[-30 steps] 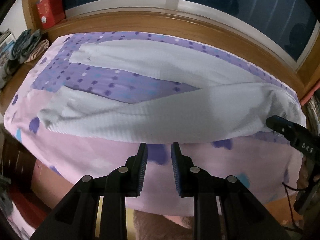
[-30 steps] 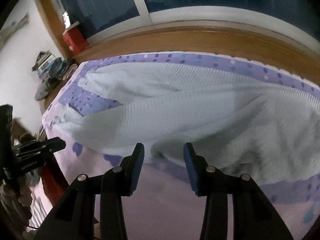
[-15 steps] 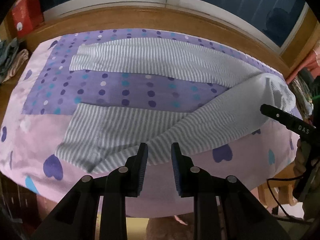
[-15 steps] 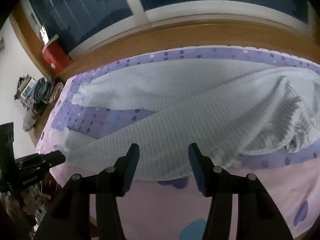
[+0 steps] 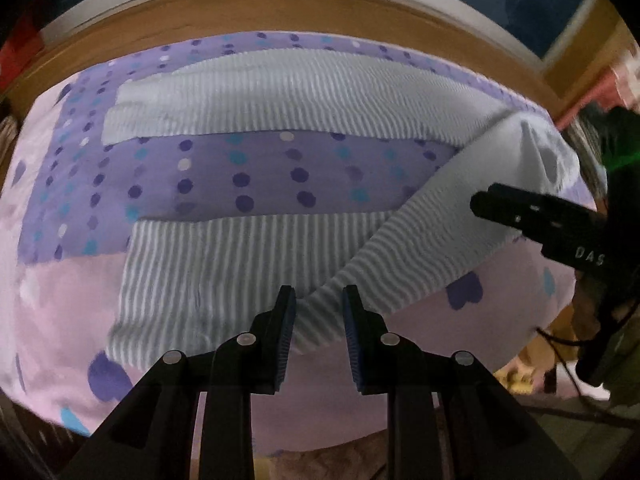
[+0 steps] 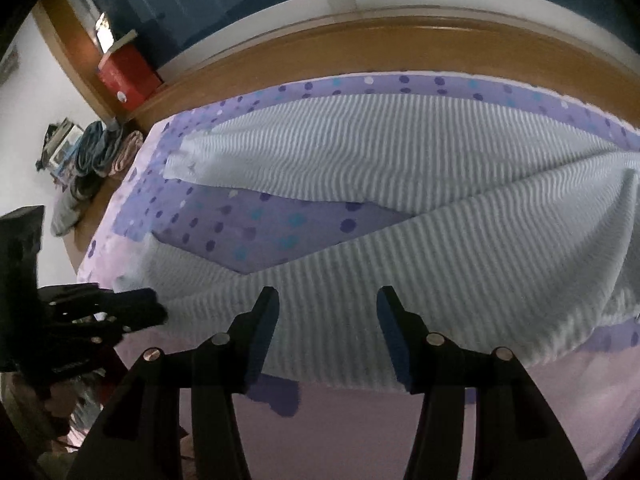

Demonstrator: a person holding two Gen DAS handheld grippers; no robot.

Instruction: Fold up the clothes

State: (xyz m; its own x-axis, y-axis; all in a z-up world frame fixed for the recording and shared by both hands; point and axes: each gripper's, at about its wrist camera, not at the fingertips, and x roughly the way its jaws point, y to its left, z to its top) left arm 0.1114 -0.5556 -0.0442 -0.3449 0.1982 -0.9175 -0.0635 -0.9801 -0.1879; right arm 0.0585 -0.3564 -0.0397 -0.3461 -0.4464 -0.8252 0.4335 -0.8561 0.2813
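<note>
Striped pants lie flat on the purple/pink bedsheet, legs splayed in a V. Your L gripper sits at the near hem, jaws apart, nothing pinched. R gripper spread wide over the near leg.

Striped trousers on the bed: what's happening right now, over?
Both grippers, left and right, open, empty. Striped trousers spread flat, unfolded. Nothing blocking.

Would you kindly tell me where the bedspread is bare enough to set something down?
Bare patches: the purple dotted wedge between the two legs of the striped trousers, and the pink strip along the near edge. The right side, at the bunched waist, is crowded.
</note>
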